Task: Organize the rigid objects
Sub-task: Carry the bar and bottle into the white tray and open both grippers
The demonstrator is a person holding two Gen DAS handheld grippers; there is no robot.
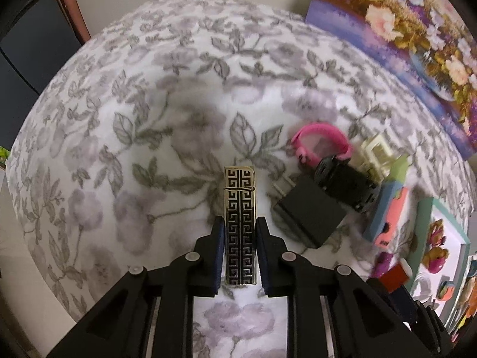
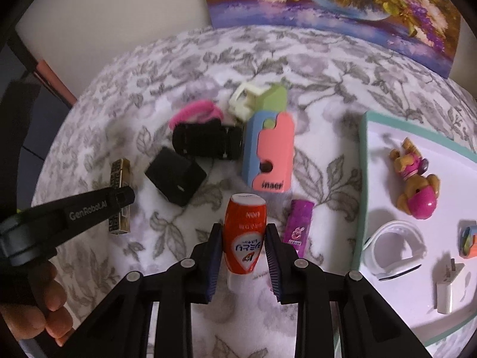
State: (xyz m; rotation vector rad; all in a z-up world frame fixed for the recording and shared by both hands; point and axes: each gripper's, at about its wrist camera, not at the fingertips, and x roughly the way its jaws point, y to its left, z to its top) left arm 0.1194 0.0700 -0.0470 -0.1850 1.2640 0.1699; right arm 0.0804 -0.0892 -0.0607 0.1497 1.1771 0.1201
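Observation:
My left gripper (image 1: 240, 223) is shut on a gold-and-black patterned lighter (image 1: 240, 208), pads against its sides; it also shows in the right wrist view (image 2: 119, 197) with the left gripper's finger across it. My right gripper (image 2: 244, 228) straddles an orange-and-white bottle (image 2: 245, 235) on the floral cloth; small gaps show between pads and bottle. A black charger (image 1: 307, 211) (image 2: 176, 176), black toy car (image 2: 208, 143), pink band (image 1: 320, 143), cream clip (image 2: 244, 101), blue-and-pink sharpener (image 2: 269, 152) and purple lighter (image 2: 298, 223) lie nearby.
A white tray with a teal rim (image 2: 362, 179) sits at right, holding a toy dog (image 2: 416, 191), a white band (image 2: 396, 247) and a white plug (image 2: 447, 286). A floral painting (image 2: 328, 9) leans at the back. The round table edge (image 1: 44, 95) curves at left.

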